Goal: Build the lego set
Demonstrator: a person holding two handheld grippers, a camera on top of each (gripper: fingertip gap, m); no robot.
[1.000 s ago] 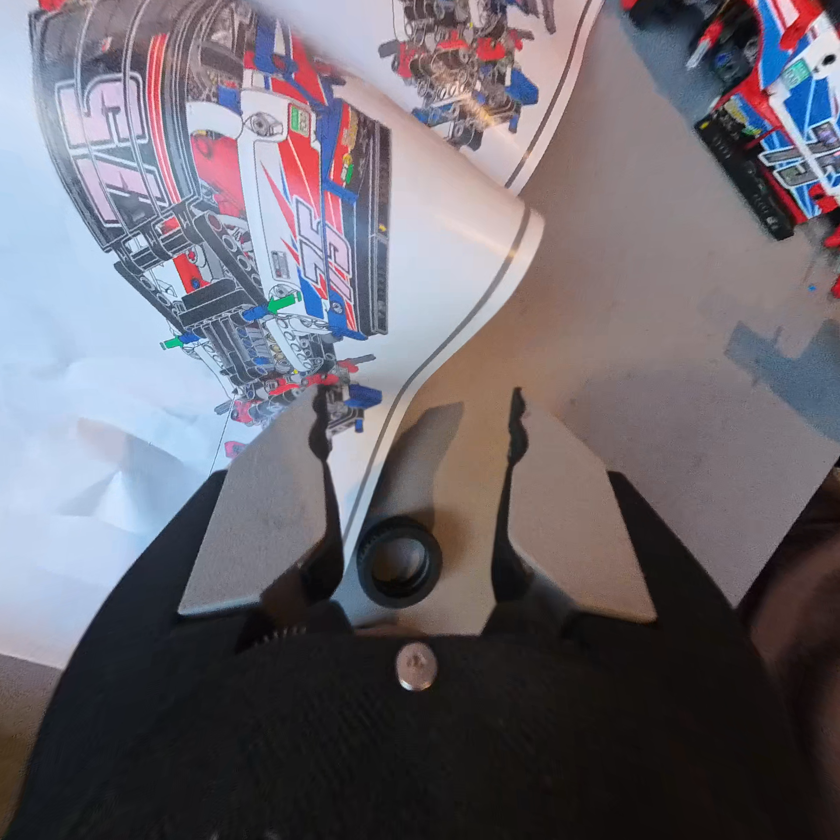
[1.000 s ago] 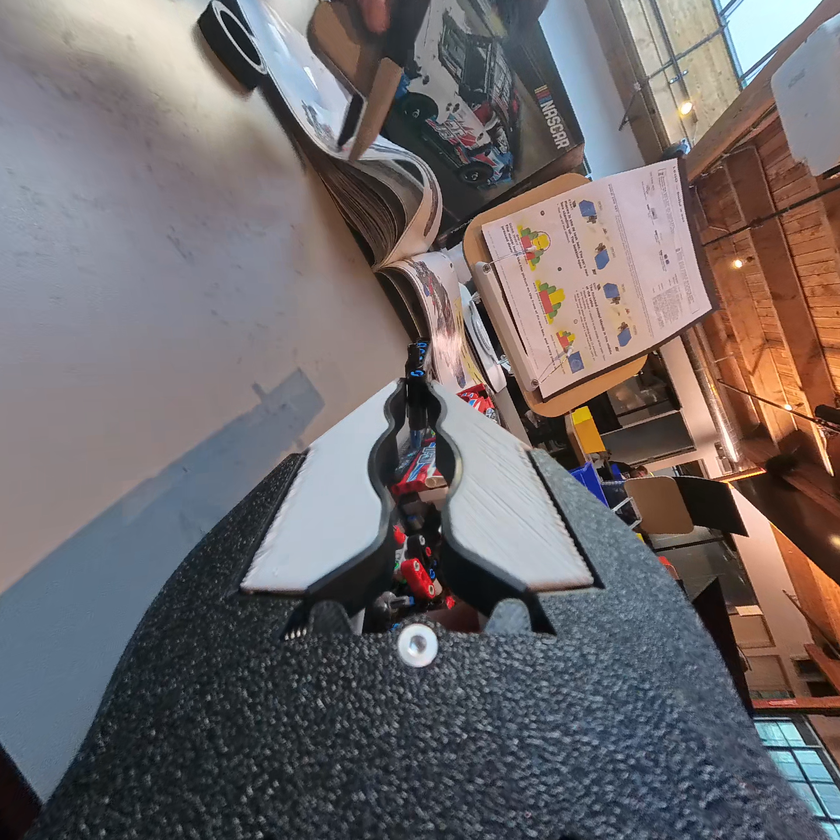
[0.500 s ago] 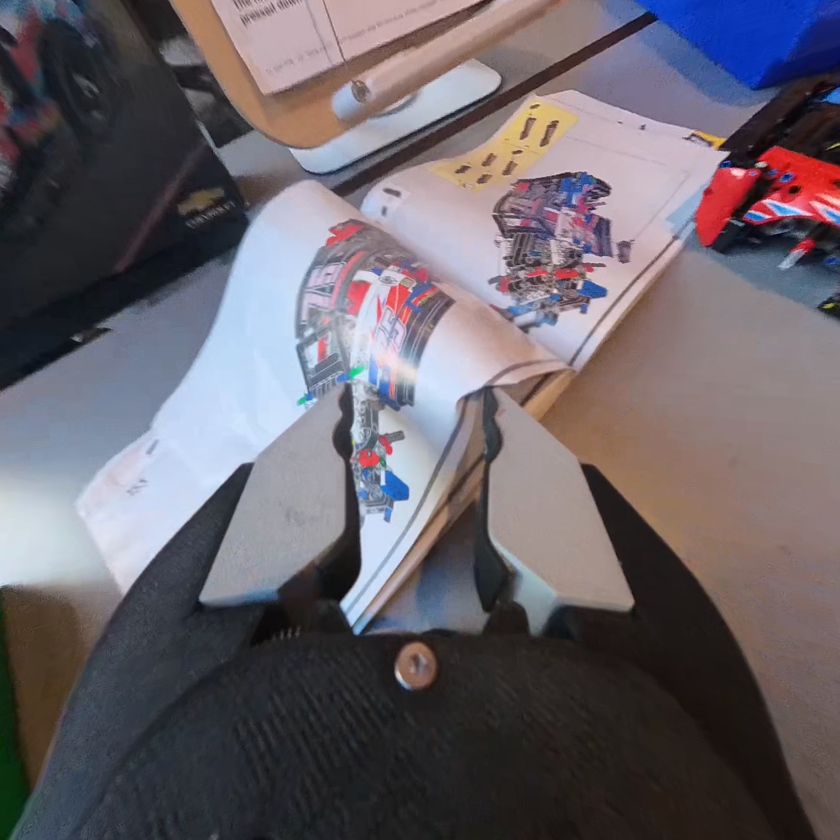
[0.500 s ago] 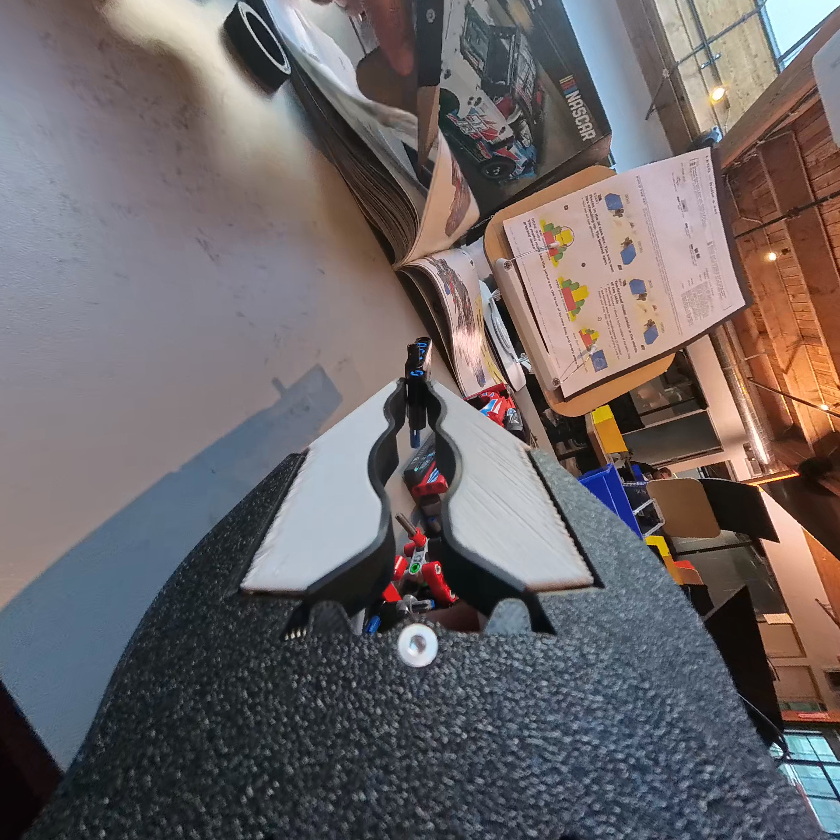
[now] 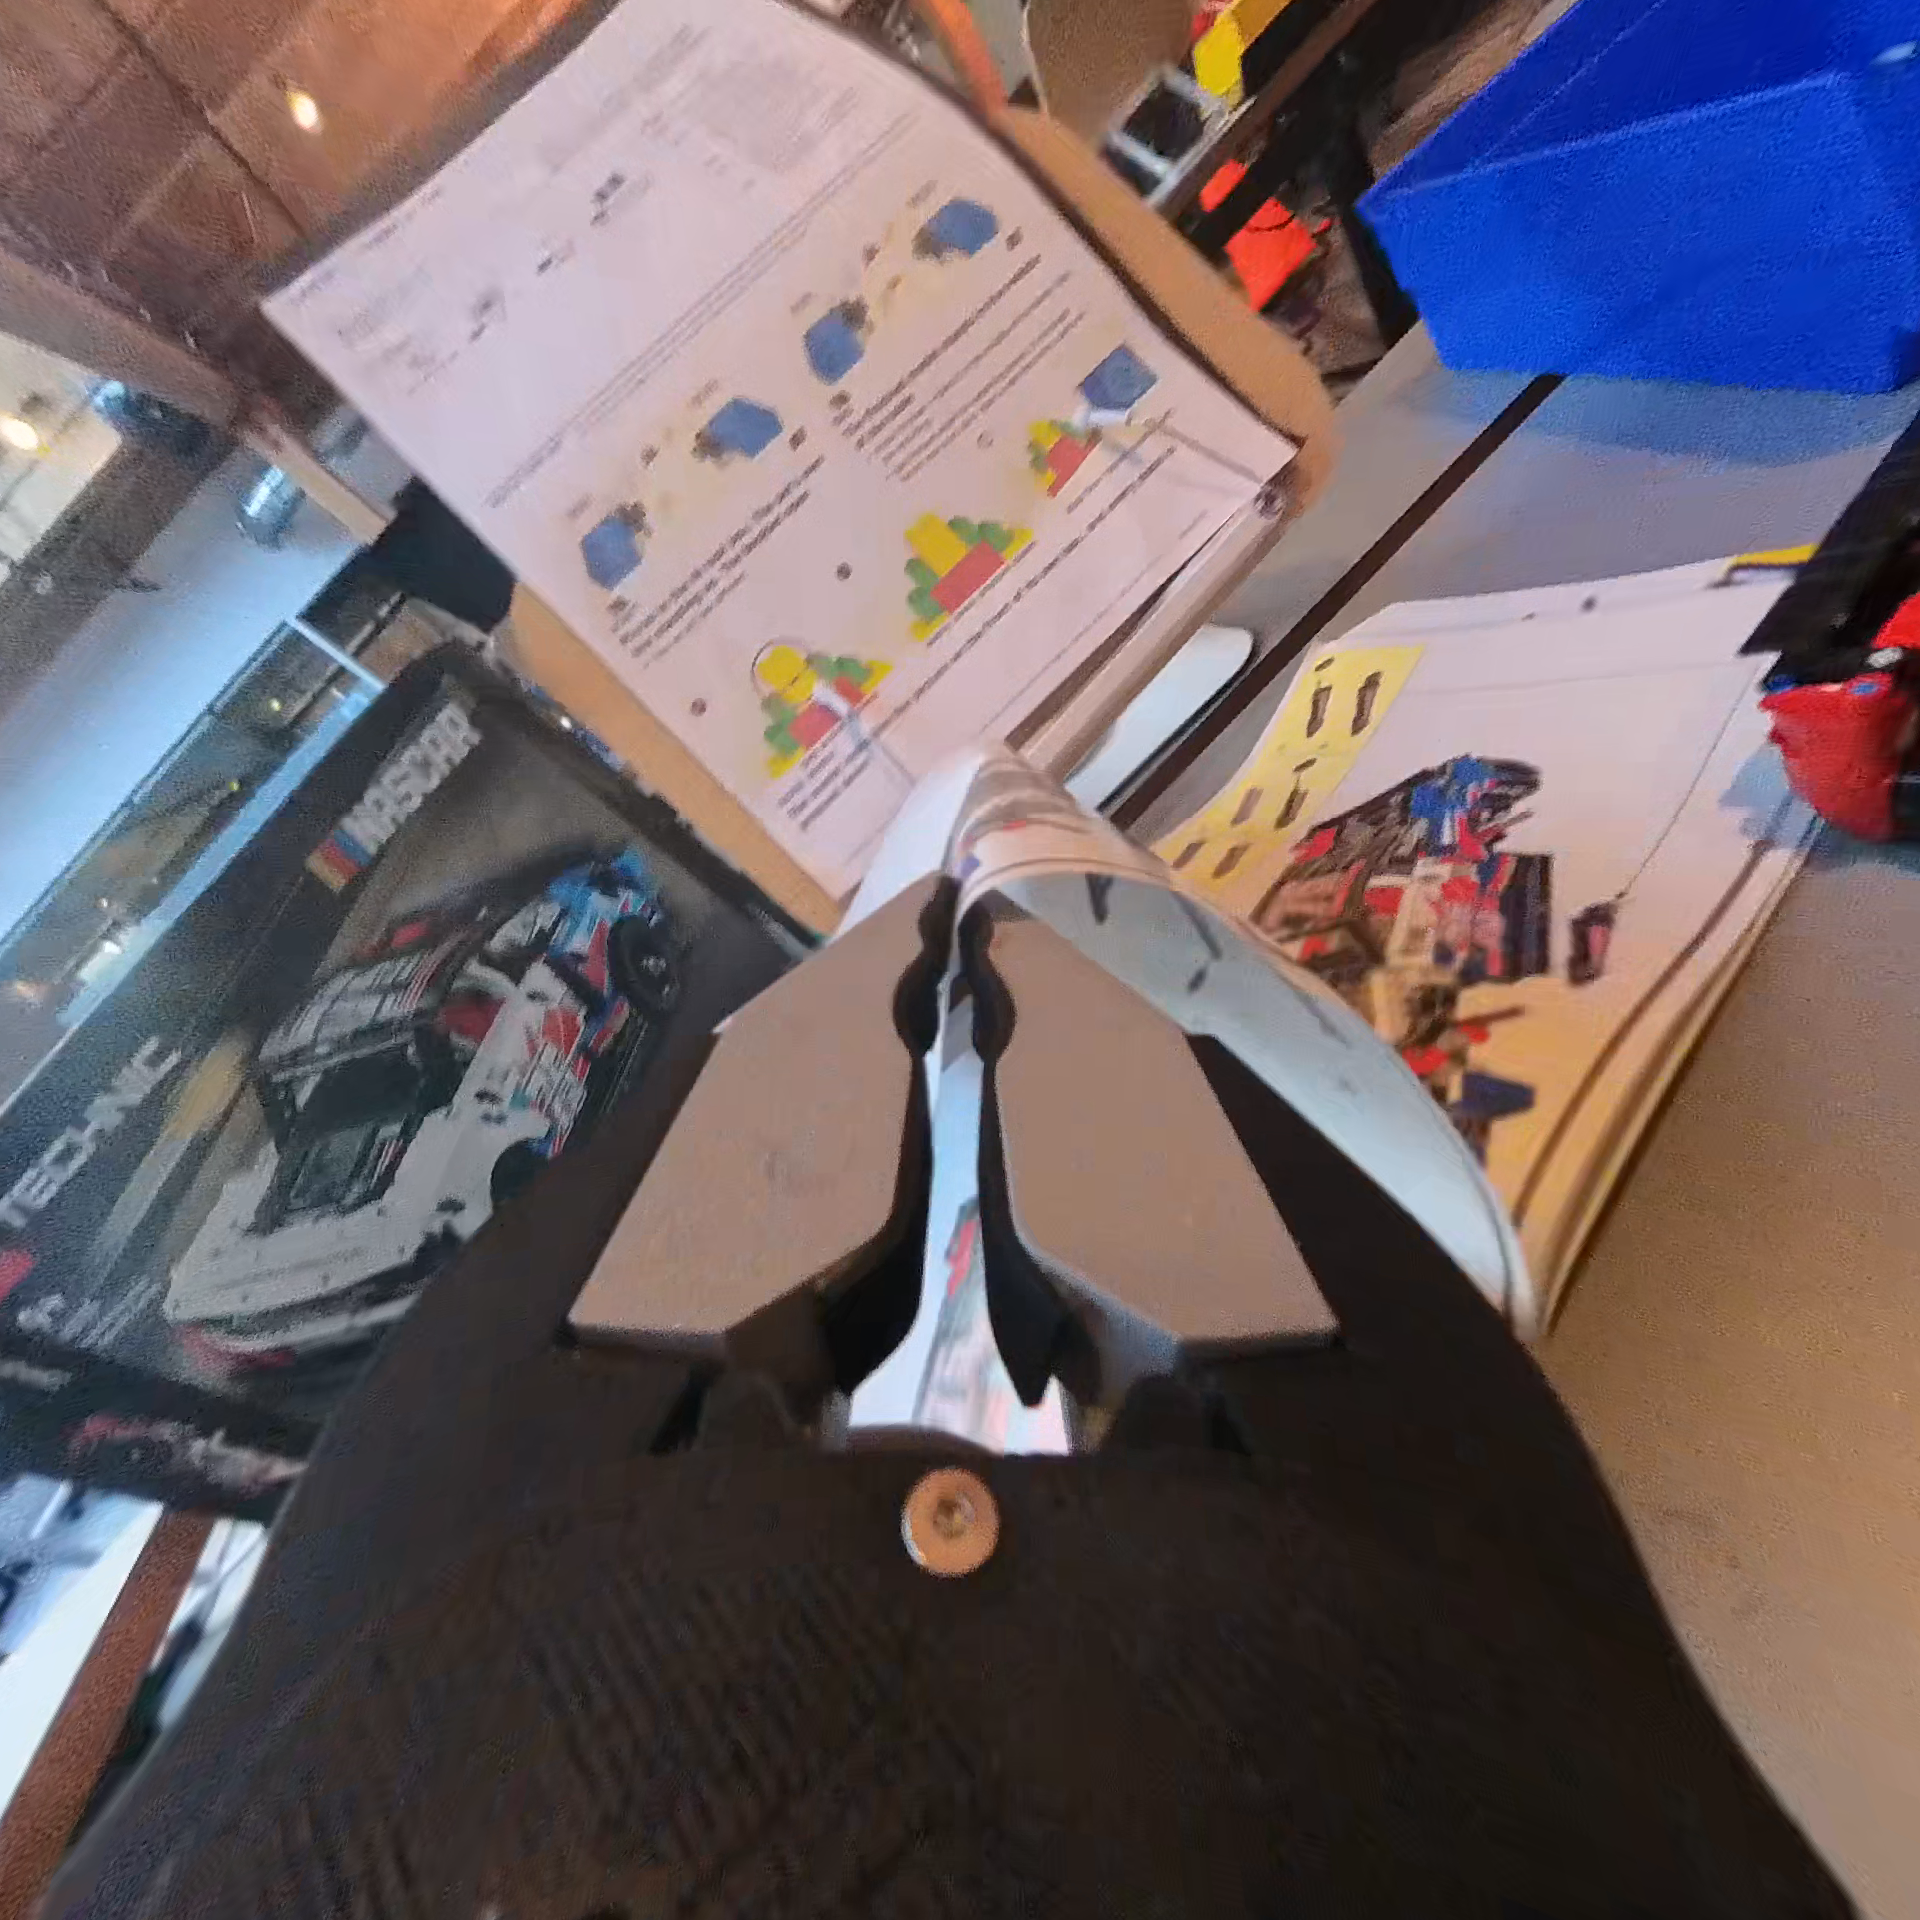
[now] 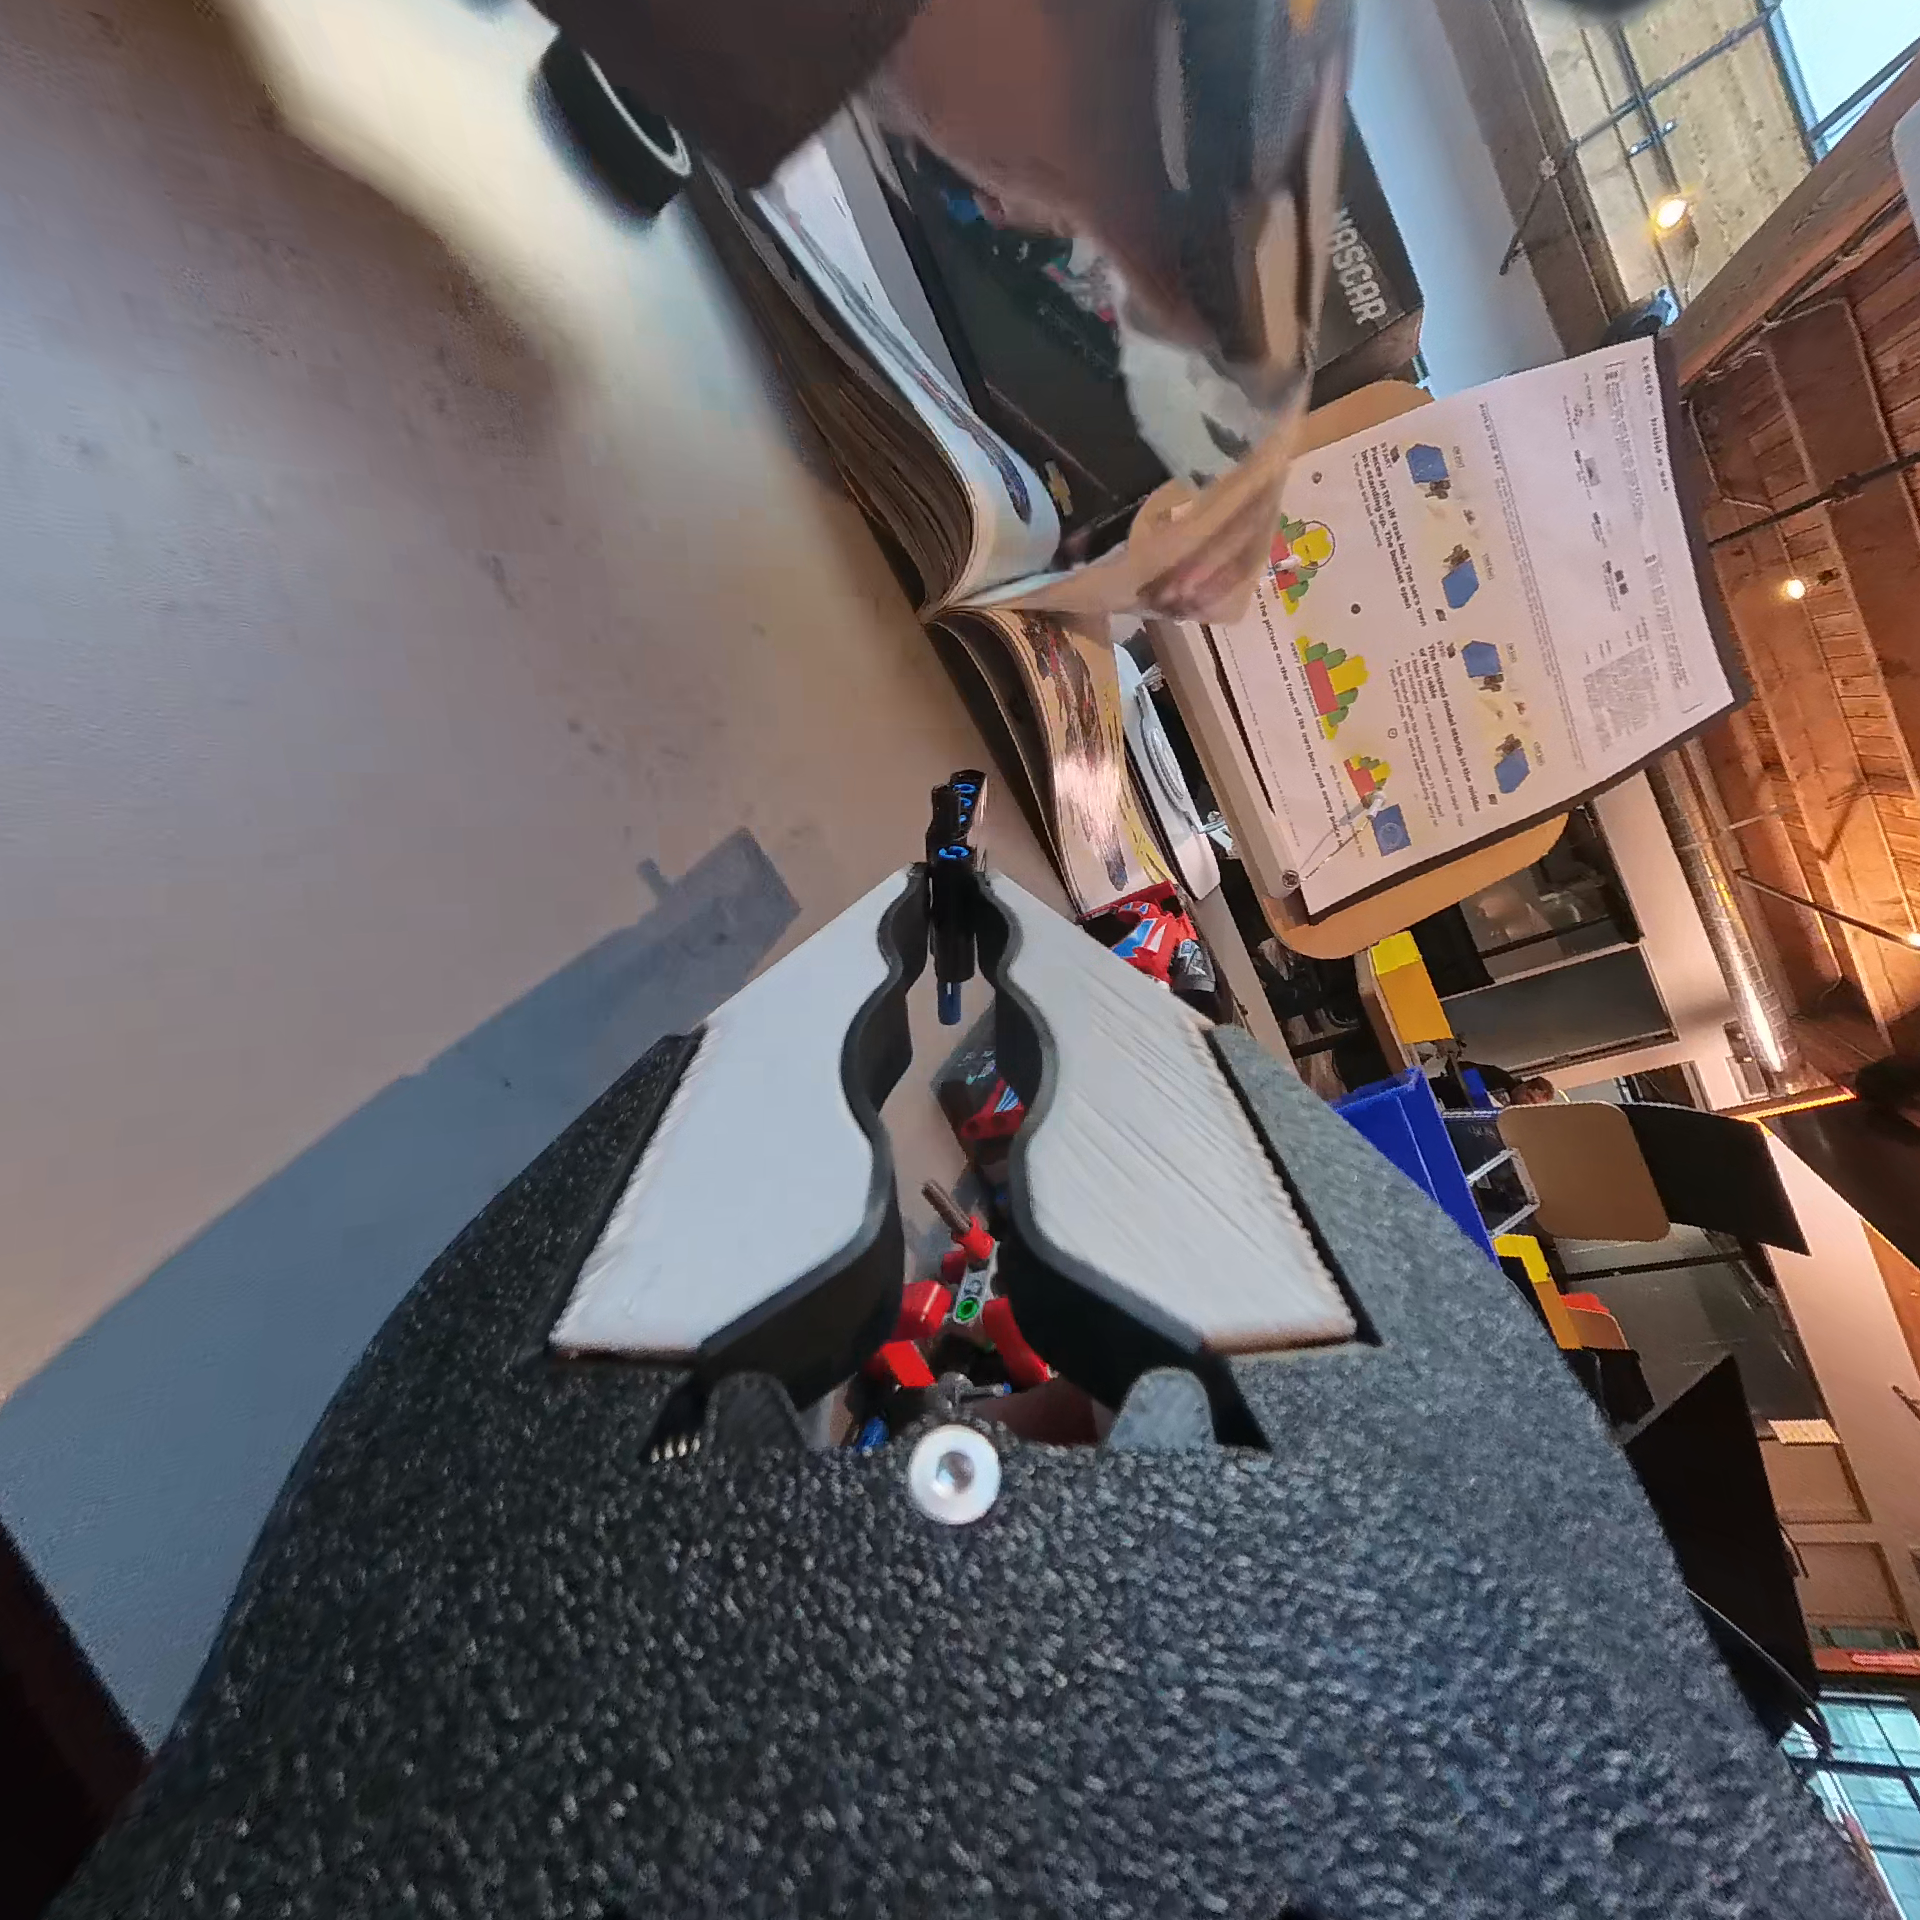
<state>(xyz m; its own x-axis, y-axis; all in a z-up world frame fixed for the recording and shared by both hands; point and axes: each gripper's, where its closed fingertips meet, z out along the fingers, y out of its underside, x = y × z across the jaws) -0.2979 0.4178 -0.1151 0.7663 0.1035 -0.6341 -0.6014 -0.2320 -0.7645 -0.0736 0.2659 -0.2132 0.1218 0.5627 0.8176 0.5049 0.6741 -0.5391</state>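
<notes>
Left claw (image 5: pixel 954 940) pinches a lifted page (image 5: pixel 1226 997) at its tips, the sheet arching right over the open manual (image 5: pixel 1538 831) flat on the desk (image 5: pixel 1766 1247). Right claw (image 6: pixel 954 914) grips a small black piece with blue pins (image 6: pixel 956 842) above the desk; red car parts (image 6: pixel 1148 935) lie just beyond.

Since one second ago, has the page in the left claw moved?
Yes. The page, pinched by the left claw, has lifted off the open booklet and now arches above it.
</notes>
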